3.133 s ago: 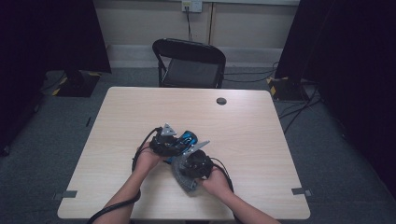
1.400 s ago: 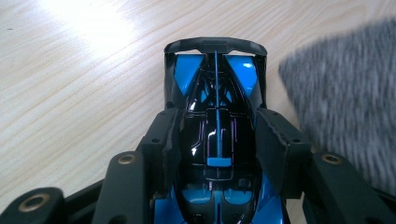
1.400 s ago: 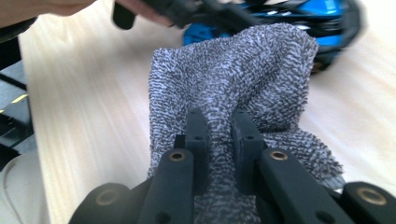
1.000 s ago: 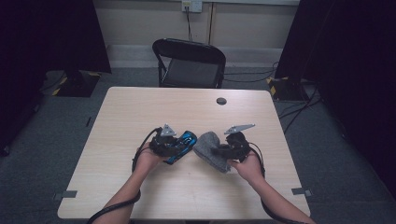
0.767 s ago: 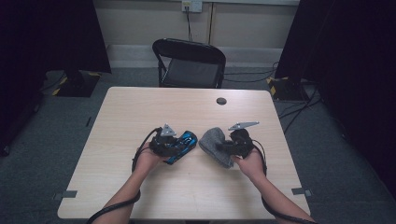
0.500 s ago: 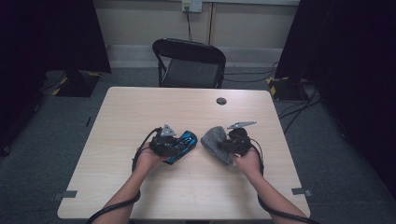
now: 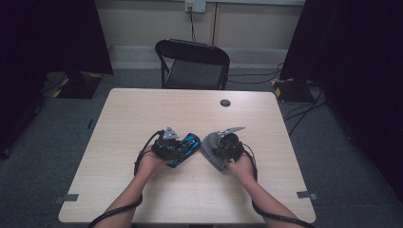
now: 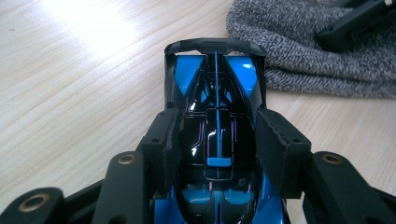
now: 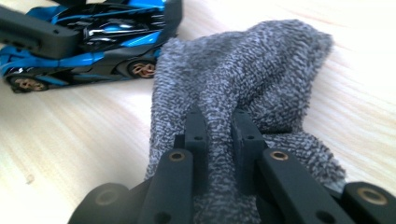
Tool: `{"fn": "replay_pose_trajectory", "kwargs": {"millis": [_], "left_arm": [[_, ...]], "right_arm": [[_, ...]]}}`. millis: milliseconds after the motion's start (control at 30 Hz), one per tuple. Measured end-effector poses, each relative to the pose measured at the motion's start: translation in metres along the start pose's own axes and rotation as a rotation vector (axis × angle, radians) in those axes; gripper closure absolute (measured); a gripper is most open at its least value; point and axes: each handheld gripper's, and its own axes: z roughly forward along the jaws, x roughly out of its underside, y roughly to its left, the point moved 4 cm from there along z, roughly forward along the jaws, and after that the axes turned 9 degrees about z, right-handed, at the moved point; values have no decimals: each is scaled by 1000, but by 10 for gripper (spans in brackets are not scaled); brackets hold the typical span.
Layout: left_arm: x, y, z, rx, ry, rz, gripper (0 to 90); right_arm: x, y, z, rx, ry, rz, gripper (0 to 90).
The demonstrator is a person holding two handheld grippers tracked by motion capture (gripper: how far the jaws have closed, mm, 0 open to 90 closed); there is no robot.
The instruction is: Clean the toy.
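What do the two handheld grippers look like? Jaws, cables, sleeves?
Both the left gripper and right gripper are black, each with a grey three-cornered plate on top and a black cable trailing along the forearm. The jaws are flat matte black bars with brass-coloured pivot rivets. Forearms are bare, without sleeves.

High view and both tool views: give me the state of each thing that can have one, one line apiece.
Blue toy car: upright on its wheels on the table, clamped across its body.
Grey sock: bunched on the table beside the car, a fold pinched.
Left tool: shut on the blue toy car.
Right tool: shut on the grey sock.
Folding chair: unfolded, beyond the table's far edge.
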Motion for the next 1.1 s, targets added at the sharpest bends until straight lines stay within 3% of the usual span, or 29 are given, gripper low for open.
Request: {"fn": "replay_pose_trajectory", "kwargs": {"millis": [467,967,1100], "left_arm": [[0,0,0,1,0,-1,508],[1,0,-1,1,2,-4,508],[1,0,-1,0,3,-3,508]], "right_arm": [[9,33,4,-92,31,-61,803],[17,48,3,-157,40,-77,805],[22,62,4,-184,57,-103,805]]}}
